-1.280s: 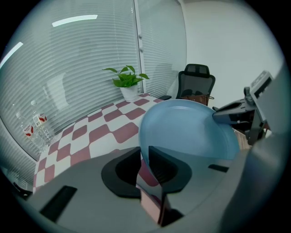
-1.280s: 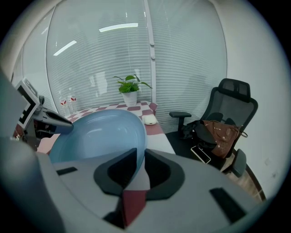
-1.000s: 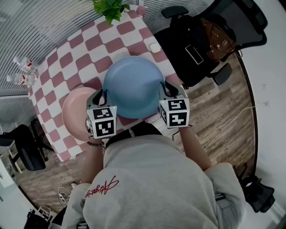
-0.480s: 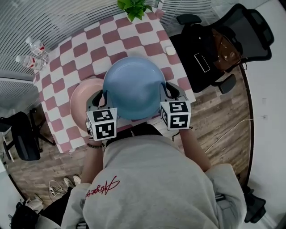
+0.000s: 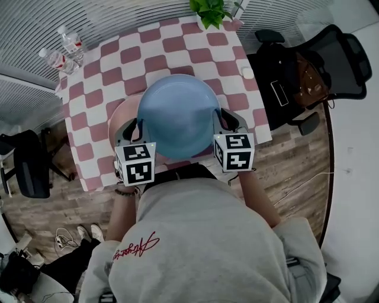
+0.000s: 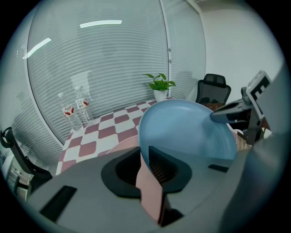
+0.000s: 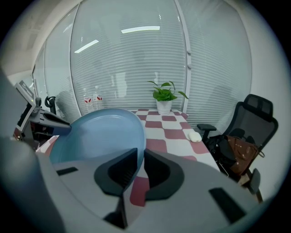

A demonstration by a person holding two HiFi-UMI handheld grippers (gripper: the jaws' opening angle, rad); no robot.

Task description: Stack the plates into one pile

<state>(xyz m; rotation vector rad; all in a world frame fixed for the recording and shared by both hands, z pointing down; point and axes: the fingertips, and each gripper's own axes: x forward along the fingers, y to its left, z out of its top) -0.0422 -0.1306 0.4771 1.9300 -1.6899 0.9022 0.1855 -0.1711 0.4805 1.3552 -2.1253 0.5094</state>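
Observation:
A wide blue plate (image 5: 177, 115) hangs above the table, gripped at opposite rims. My left gripper (image 5: 135, 126) is shut on its left rim and my right gripper (image 5: 220, 119) on its right rim. A pink plate (image 5: 120, 117) lies on the checked cloth, mostly hidden beneath the blue one, with only its left edge showing. In the left gripper view the blue plate (image 6: 191, 132) fills the right side, its rim pinched at my left gripper (image 6: 144, 157), with the pink plate (image 6: 122, 144) below. In the right gripper view the blue plate (image 7: 97, 132) sits left, with my right gripper (image 7: 139, 159) clamped on its edge.
The table (image 5: 118, 59) has a pink and white checked cloth. A potted plant (image 5: 210, 12) stands at its far edge, two water bottles (image 5: 65, 50) at the far left corner, a small white object (image 5: 247, 73) near the right edge. A black office chair (image 5: 308, 71) with a brown bag stands to the right.
The blue plate, held by both grippers, has travelled left over the table. It now covers most of the pink plate, which earlier lay largely exposed at its left.

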